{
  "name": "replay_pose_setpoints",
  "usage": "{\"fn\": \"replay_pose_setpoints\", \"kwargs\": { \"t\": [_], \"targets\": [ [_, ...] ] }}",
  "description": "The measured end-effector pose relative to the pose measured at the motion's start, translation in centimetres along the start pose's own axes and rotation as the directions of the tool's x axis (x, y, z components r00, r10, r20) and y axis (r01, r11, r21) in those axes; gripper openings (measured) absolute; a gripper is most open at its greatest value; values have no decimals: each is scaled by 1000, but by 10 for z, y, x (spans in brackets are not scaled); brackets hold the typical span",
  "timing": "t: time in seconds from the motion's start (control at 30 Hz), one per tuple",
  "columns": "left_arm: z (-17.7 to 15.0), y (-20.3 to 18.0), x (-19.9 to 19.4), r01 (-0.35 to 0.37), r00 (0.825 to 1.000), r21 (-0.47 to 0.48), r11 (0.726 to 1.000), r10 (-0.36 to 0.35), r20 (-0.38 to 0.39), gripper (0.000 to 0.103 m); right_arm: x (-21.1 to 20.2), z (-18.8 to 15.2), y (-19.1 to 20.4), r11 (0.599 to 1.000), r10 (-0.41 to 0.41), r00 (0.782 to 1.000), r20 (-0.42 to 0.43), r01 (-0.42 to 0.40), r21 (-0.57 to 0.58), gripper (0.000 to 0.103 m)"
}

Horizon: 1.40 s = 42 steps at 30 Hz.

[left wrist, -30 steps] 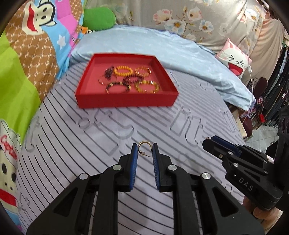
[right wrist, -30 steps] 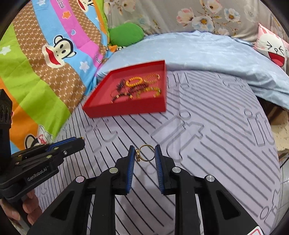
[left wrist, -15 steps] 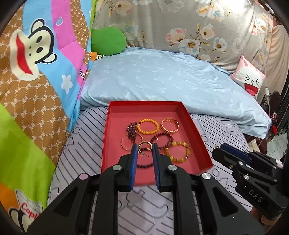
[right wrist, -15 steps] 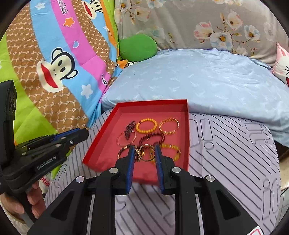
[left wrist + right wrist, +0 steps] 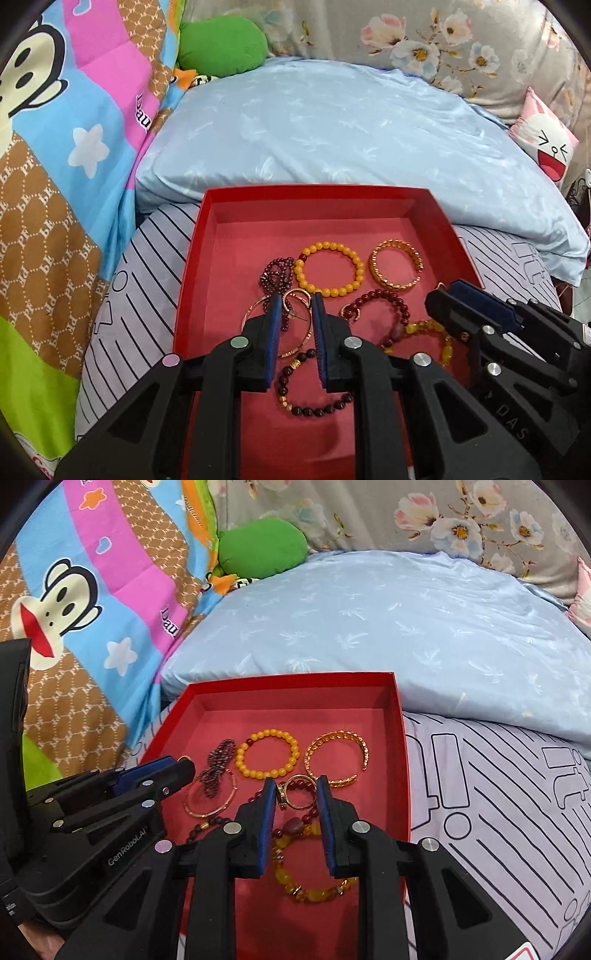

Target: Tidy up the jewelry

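A red tray (image 5: 314,199) (image 5: 295,686) lies on the bed and holds several bracelets: a yellow bead bracelet (image 5: 328,268) (image 5: 267,753), a gold cuff (image 5: 395,269) (image 5: 336,758), dark red bead strands and an amber one. My left gripper (image 5: 294,301) hovers over the tray's left half, shut on a small gold hoop earring (image 5: 297,295). My right gripper (image 5: 297,792) hangs over the tray's right half, shut on a gold ring (image 5: 299,794). Each gripper shows in the other's view, the right gripper (image 5: 480,321) beside the left gripper (image 5: 140,790).
A light blue pillow (image 5: 332,122) lies just behind the tray. A colourful cartoon quilt (image 5: 55,147) rises on the left, with a green cushion (image 5: 221,44) at the back. The striped lilac sheet (image 5: 498,782) spreads to the right of the tray.
Both grippers travelled forward from above the striped sheet to above the red tray, each still carrying its small gold piece. The tray now fills the lower part of both views.
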<state>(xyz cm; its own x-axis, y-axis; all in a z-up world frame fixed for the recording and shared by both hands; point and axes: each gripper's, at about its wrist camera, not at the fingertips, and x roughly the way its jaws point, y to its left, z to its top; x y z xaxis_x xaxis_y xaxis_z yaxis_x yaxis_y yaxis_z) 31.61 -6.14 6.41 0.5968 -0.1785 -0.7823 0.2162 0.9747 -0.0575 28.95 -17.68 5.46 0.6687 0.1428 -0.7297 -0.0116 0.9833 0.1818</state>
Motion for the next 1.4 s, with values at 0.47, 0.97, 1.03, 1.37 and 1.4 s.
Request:
{"fn": "replay_pose_setpoints", "kwargs": {
  "t": [0.47, 0.97, 1.03, 1.37, 1.4],
  "targets": [
    [-5, 1, -9, -107, 994, -25, 994, 108, 36, 54, -14, -4, 4, 998, -50, 998, 30, 51, -32, 45],
    [-40, 5, -75, -149, 987, -58, 987, 152, 51, 71, -77, -38, 19, 995, -97, 994, 51, 97, -3, 65],
    [-46, 6, -81, -142, 988, -69, 987, 145, 49, 71, -84, -44, 20, 995, -102, 993, 59, 102, 0, 67],
    [-77, 11, -98, -175, 984, -130, 976, 178, 10, 88, -102, -71, 20, 991, -133, 990, 46, 132, 22, 80],
    [-80, 12, -99, -177, 984, -134, 975, 180, 8, 88, -103, -74, 21, 990, -141, 989, 47, 140, 16, 81]
  ]
}}
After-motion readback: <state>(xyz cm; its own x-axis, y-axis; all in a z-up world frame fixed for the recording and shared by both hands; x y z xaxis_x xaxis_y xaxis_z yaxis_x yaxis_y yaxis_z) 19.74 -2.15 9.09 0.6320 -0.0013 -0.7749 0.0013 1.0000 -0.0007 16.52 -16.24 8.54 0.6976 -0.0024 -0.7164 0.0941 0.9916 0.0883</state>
